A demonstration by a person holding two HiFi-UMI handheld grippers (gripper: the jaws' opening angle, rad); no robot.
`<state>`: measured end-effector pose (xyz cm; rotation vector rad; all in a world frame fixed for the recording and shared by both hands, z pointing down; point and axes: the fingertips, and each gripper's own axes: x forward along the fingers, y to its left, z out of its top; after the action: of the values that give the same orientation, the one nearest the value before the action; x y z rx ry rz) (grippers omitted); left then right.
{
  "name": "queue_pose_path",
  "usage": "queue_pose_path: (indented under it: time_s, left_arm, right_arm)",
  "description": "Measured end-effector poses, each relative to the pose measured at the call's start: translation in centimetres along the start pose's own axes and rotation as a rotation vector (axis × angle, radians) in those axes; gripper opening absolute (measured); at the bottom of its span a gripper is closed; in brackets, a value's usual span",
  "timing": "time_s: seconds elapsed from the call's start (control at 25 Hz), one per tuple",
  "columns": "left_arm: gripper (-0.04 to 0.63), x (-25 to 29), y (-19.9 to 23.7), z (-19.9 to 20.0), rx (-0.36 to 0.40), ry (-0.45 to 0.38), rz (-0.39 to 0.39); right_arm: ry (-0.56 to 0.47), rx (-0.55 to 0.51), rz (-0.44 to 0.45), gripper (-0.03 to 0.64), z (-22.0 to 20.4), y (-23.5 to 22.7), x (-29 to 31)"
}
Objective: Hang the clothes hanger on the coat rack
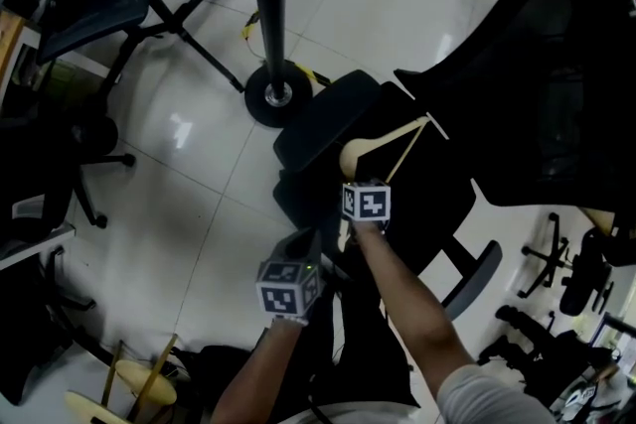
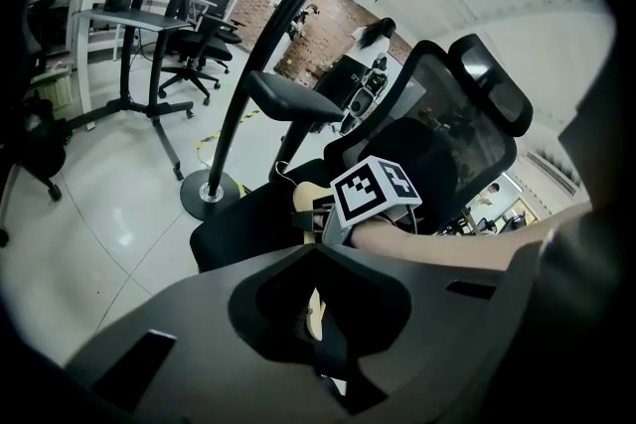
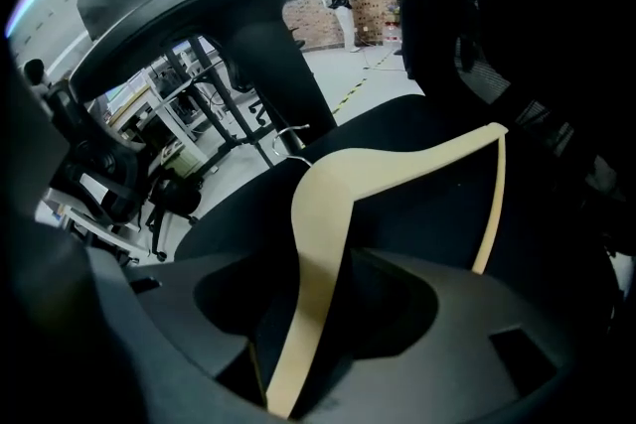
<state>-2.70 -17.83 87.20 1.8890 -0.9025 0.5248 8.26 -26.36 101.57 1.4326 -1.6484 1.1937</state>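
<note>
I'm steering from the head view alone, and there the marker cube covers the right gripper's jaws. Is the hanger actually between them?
Observer: Yes. In the right gripper view the right gripper is shut on one arm of the wooden hanger.
Operator: And the left one?
Observer: In the left gripper view the left gripper has a pale sliver between its jaws. I cannot tell whether they grip it.
</note>
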Motion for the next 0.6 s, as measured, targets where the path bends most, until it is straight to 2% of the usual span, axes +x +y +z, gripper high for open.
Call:
queue_pose_path:
  time_s: [0.2, 0.28, 0.6]
  left_arm:
    - [-0.002, -0.1, 0.6, -1.2, -0.026, 0.011, 0.019]
    - [-0.002, -0.4, 0.6, -1.6, -0.028, 0.015, 0.025]
    - [-0.002, -1.6, -0.5, -1.8, -0.048, -0.022, 0.056]
  right_arm:
    - [0.030, -0.018, 0.013, 0.215, 0.0, -0.2, 0.0]
    - [0.037, -0.030, 0.004, 0.156, -0.2, -0.2, -0.1]
    - [0.037, -0.030, 0.028, 0.141, -1.0, 0.3, -1.8]
